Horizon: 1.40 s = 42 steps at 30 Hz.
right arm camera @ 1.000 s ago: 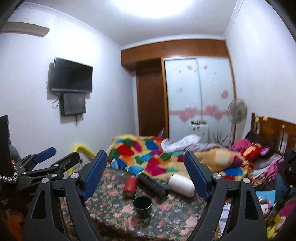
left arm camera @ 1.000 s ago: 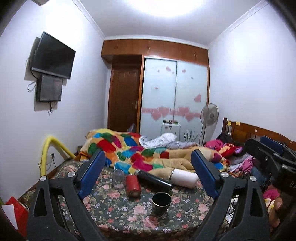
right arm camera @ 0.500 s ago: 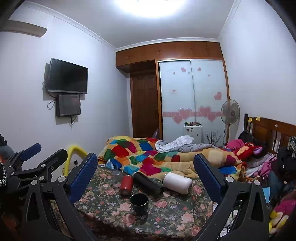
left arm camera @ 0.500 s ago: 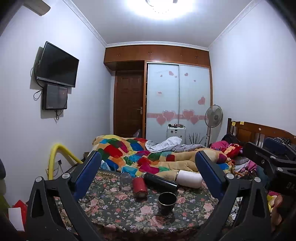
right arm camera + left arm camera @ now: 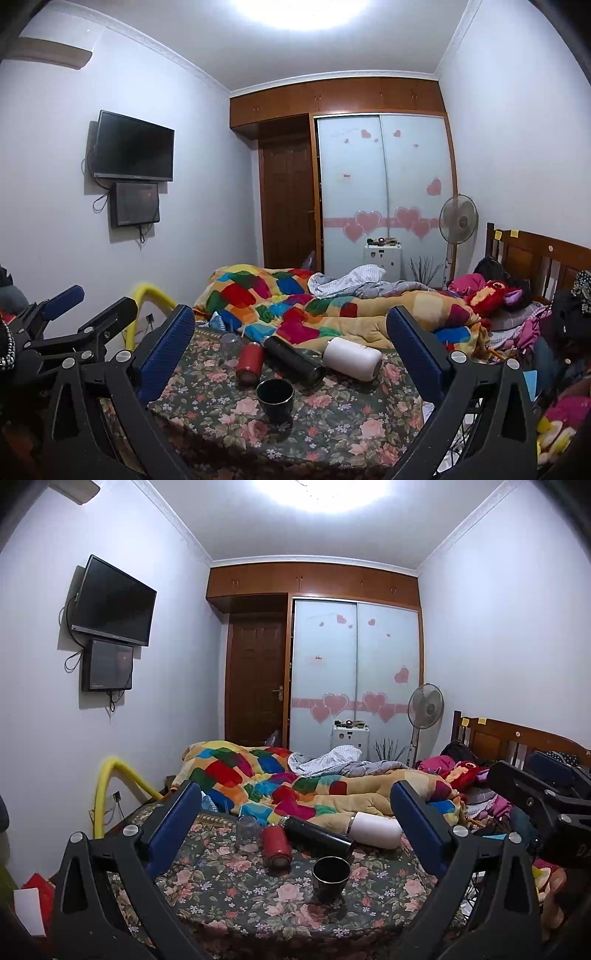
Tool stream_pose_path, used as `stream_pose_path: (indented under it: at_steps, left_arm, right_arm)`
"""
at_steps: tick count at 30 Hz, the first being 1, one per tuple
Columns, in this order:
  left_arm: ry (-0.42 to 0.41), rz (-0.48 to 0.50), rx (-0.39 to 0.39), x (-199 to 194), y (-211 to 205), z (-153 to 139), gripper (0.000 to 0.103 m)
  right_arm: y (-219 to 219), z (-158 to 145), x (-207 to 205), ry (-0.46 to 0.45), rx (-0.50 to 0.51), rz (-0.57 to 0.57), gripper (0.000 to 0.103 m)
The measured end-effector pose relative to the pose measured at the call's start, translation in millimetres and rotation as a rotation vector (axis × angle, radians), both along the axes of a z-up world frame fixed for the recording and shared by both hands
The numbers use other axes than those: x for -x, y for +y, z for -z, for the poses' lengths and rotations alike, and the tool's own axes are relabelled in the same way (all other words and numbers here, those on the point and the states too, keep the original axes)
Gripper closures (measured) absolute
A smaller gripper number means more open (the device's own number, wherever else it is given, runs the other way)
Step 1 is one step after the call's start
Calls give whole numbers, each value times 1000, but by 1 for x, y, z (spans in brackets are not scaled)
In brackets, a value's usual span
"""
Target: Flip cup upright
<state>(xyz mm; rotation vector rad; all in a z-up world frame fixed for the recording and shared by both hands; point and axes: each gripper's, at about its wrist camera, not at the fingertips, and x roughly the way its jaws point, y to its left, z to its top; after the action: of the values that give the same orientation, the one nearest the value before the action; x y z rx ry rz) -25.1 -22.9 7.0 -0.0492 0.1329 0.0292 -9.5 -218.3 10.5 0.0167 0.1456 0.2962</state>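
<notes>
A dark cup (image 5: 331, 877) stands upright, mouth up, near the front of the floral-cloth table (image 5: 221, 886); it also shows in the right wrist view (image 5: 275, 398). Behind it lie a red bottle (image 5: 275, 845), a black flask (image 5: 317, 836) and a white flask (image 5: 375, 834), all on their sides, and a clear glass (image 5: 246, 833) stands upside down. My left gripper (image 5: 295, 843) is open and empty, held back from the table. My right gripper (image 5: 291, 360) is open and empty too, also back from the table.
A bed with a patchwork quilt (image 5: 266, 775) lies right behind the table. A yellow pipe (image 5: 107, 779) stands at the left wall. The right gripper's arm (image 5: 535, 805) shows at the right of the left view. Clutter (image 5: 554, 413) fills the right side.
Both grippers have drawn back and tilted up, so the table and cup sit lower and farther off. The cup stays upright in all frames.
</notes>
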Motion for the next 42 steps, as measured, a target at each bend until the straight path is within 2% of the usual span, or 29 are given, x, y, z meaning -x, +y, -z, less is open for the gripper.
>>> stream_pose_path:
  at_steps: [42]
  left_arm:
    - [22,41,23,-8,2,3,0]
  right_arm:
    - [-4,2,-5,31,-8,4,0]
